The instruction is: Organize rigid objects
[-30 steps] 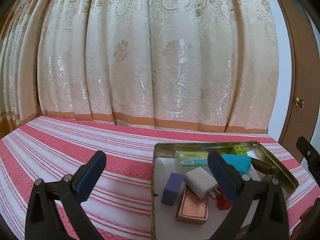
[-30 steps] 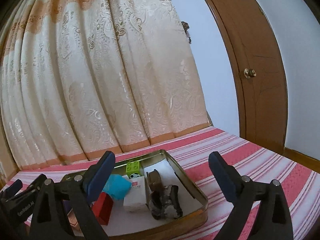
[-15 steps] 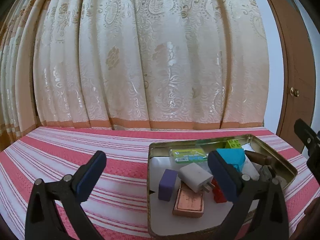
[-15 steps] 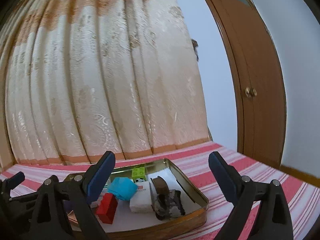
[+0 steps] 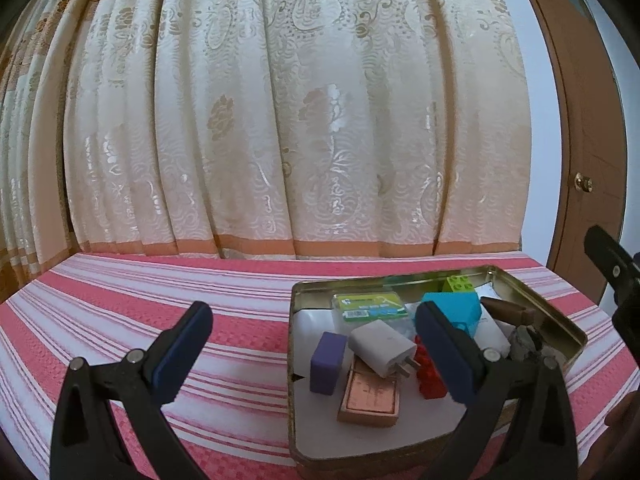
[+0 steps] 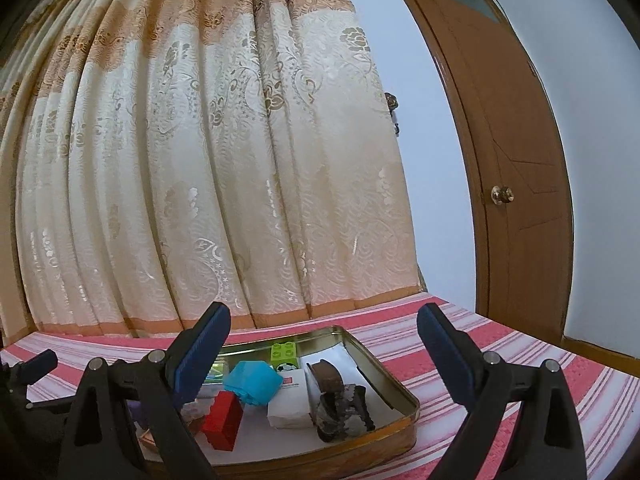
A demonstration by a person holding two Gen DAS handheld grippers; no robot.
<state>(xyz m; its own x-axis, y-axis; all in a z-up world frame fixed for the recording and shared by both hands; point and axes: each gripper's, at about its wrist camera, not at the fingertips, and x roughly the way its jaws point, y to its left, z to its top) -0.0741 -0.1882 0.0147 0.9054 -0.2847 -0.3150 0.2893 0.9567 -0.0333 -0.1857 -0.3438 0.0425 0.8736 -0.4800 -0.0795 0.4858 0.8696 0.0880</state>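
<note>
My gold tin (image 5: 536,300) sits at lower right of the left view on the pink striped cloth (image 5: 160,304), crowded with a white charger (image 5: 380,346), purple block (image 5: 327,362) and copper box (image 5: 370,398). My left tongs (image 5: 314,354) and right tongs (image 6: 324,354) hover level, both spread apart and empty. Since a second ago, the tin has drifted lower in the right view.
</note>
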